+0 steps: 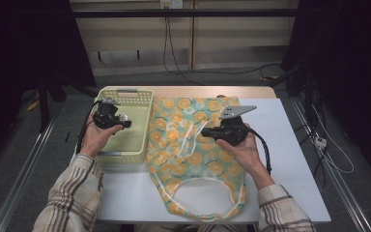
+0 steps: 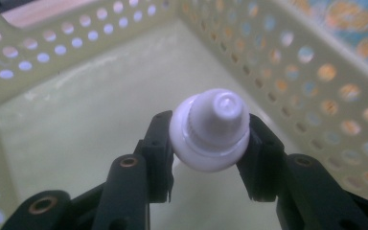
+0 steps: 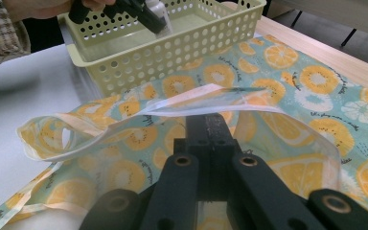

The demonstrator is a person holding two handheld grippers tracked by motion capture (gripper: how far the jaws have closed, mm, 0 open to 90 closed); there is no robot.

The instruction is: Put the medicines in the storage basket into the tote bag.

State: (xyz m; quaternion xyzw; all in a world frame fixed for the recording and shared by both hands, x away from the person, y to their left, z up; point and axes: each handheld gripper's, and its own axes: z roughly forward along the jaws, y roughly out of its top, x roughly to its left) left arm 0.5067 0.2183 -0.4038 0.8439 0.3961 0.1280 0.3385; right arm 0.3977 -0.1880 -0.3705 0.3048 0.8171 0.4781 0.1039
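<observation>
- The left gripper (image 2: 210,158) is hovering inside the basket (image 1: 140,104), its jaws pinching a white bottle (image 2: 210,129) by the neck.
- The bottle's cap is pointing straight out along the jaws, its long axis running toward the basket's far end.
- The right gripper (image 3: 210,125) is sitting over the fruit-print bag (image 1: 193,145) on the tabletop (image 1: 290,159), its jaws pressed together on the bag's pale strap (image 3: 196,98), lifting it off the cloth.

Basket left, bag right, a gripper over each.

The bottle (image 2: 210,130) sits between the left gripper (image 1: 123,122) jaws, above the basket (image 1: 140,99) floor; the bag (image 1: 174,145) strap lies directly ahead of the right gripper (image 3: 210,125), basket beyond it.
</observation>
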